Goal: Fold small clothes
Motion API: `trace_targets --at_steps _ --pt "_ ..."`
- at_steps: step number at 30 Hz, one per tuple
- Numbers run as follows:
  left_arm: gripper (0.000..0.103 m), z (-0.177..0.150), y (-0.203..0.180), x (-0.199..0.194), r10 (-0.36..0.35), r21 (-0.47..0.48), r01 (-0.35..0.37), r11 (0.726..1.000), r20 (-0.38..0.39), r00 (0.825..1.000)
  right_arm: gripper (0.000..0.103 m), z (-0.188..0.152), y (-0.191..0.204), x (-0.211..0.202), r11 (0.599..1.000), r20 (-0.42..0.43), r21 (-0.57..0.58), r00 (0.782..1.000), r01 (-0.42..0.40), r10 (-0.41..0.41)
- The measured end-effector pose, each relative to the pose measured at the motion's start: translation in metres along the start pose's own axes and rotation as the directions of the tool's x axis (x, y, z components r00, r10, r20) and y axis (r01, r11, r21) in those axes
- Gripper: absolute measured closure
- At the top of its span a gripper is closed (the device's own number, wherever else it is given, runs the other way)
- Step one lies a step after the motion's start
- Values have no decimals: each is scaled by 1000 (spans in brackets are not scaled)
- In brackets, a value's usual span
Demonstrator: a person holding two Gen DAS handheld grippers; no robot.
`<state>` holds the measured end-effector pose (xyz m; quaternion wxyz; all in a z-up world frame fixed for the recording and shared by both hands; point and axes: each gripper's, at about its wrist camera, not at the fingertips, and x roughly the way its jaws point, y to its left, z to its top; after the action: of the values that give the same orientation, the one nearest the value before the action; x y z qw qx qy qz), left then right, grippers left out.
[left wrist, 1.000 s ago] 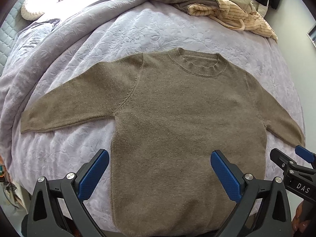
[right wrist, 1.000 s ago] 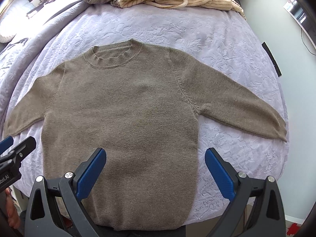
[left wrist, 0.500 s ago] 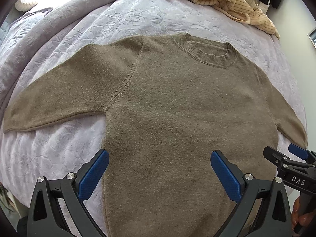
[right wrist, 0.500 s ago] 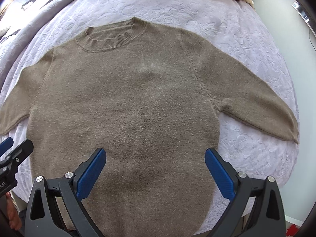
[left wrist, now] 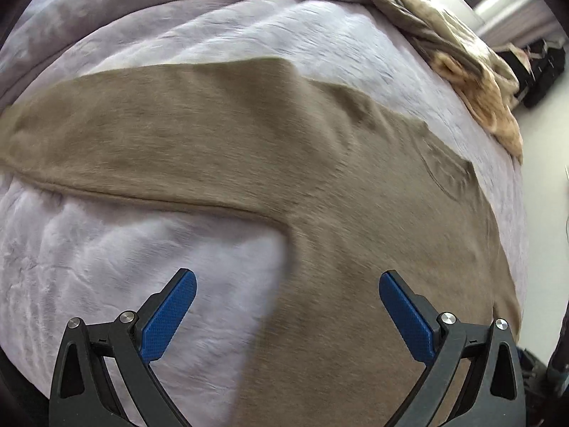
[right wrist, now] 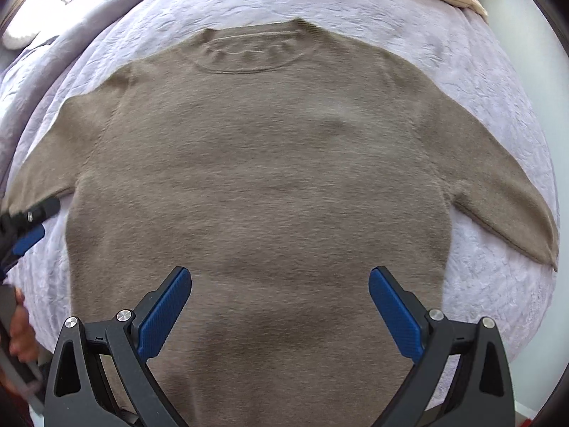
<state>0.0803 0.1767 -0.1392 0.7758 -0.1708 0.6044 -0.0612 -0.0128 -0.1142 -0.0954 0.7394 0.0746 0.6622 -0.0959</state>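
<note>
Lavender bedspread [right wrist: 498, 82] carried a flat taupe sweater [right wrist: 263, 178]. Left gripper [left wrist: 288, 316] and right gripper [right wrist: 281, 313] gaped wide, empty. Advice: pinch the sleeve [left wrist: 135, 142], frame left, at its cuff.

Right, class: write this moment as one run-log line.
stage: pre-fold | sweater: flat on bed, sleeves spread | left tool: open, empty | right tool: open, empty
</note>
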Motion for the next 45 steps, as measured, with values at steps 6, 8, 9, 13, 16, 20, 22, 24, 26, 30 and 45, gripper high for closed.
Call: trace_targets --at_steps 6,8,9,13,16,20,22,24,26,30,45 --pt "0 29 140 -6 101 -331 -57 942 118 988 2 1 37 4 996 -4 -88 999 -35 35" --pt "0 34 175 -2 50 -433 14 901 137 989 2 2 48 5 993 -9 -106 999 -46 46" --pt "0 36 187 0 13 -468 63 882 156 988 2 2 52 6 992 -13 -115 999 -51 50" --pt "3 50 196 -2 1 -494 114 862 226 974 2 3 67 10 989 -21 -134 998 -60 58" --pt "53 56 190 -4 54 -483 65 873 228 972 2 1 75 6 988 -19 -131 997 -80 79" --pt "92 58 191 -11 14 -431 105 896 265 964 2 -2 78 3 988 -4 -114 994 -106 106" --pt "92 59 182 -21 49 -379 64 923 281 958 2 -5 75 0 988 6 -98 993 -118 119" --pt "92 62 164 -33 70 -319 36 947 312 948 2 -9 70 -2 989 18 -81 991 -127 129" --pt "92 69 140 -45 56 -256 37 966 348 936 2 -14 62 -5 988 35 -65 989 -141 143" --pt "92 78 71 -70 -35 -85 77 993 417 908 2 -16 42 -3 986 87 -37 983 -161 163" --pt "92 -10 -229 37 -253 512 164 843 108 961 2 -8 -116 27 958 127 257 987 -125 95"
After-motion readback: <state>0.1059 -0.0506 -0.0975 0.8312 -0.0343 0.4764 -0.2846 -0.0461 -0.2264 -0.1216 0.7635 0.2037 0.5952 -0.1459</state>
